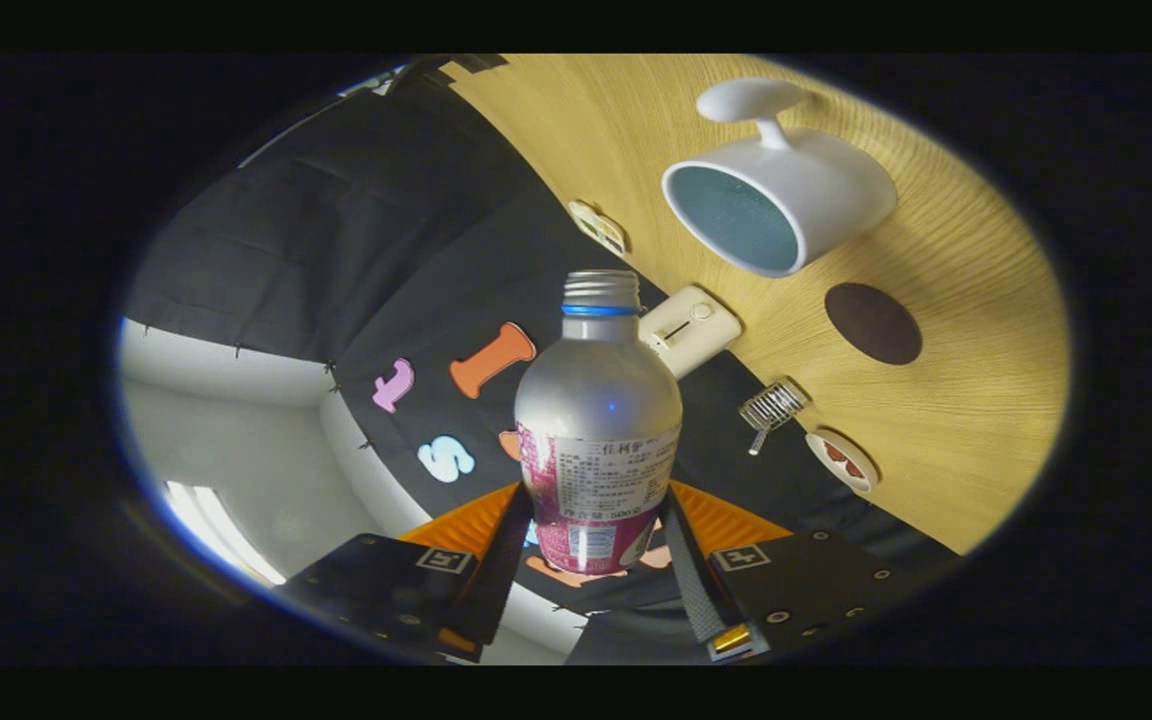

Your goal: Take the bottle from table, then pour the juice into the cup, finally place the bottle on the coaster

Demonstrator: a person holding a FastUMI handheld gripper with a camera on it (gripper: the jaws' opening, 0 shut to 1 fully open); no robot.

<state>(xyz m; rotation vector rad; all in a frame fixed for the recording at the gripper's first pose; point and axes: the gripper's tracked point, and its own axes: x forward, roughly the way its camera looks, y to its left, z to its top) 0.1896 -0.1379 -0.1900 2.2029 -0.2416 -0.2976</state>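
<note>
My gripper (596, 530) is shut on a silver bottle (598, 400) with a pink and white label and a blue ring under its open threaded neck. Both fingers press on the labelled lower body, and the bottle points straight ahead along them. The whole view is rolled, so the wooden table (976, 400) stands tilted beyond the bottle. A white cup (786, 200) with a handle and a bluish inside sits on the table beyond the bottle's neck and off to one side. A dark round coaster (873, 323) lies on the table close to the cup.
A small white box with a slot (688, 328) sits at the table's edge just past the bottle's neck. A little wire whisk (771, 408), a small round dish (841, 460) and a flat pale piece (598, 227) also lie along that edge.
</note>
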